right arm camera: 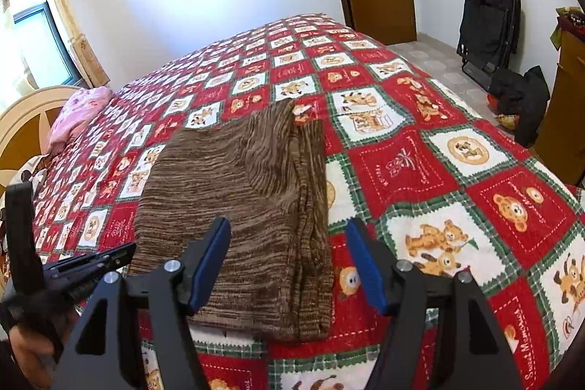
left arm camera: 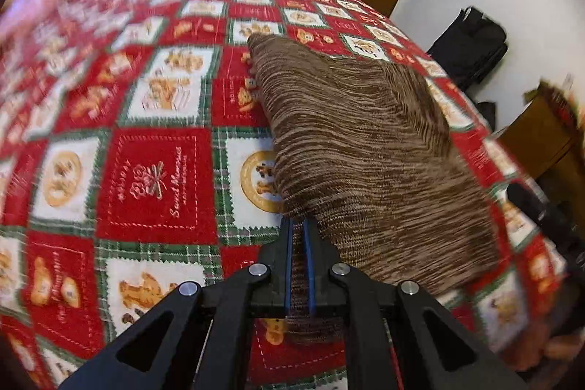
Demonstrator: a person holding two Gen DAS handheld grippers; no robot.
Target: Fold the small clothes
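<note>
Our left claw (left arm camera: 299,236) is clenched on the near edge of the brown streaky knitted garment (left arm camera: 365,141), which lies partly folded on the bed's red, white and green teddy-bear patchwork quilt (left arm camera: 153,178). Our right claw (right arm camera: 289,265) hangs released above the garment's near edge, gripping nothing — its blue pads (right arm camera: 215,258) stand wide apart. With only one corner pinched, we judge the risk is a lopsided pull: the knit could skew, or the folded layers slide apart.

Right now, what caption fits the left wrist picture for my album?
Left hand-held gripper pinches the brown knit garment's edge over a red teddy-bear bedspread.
</note>
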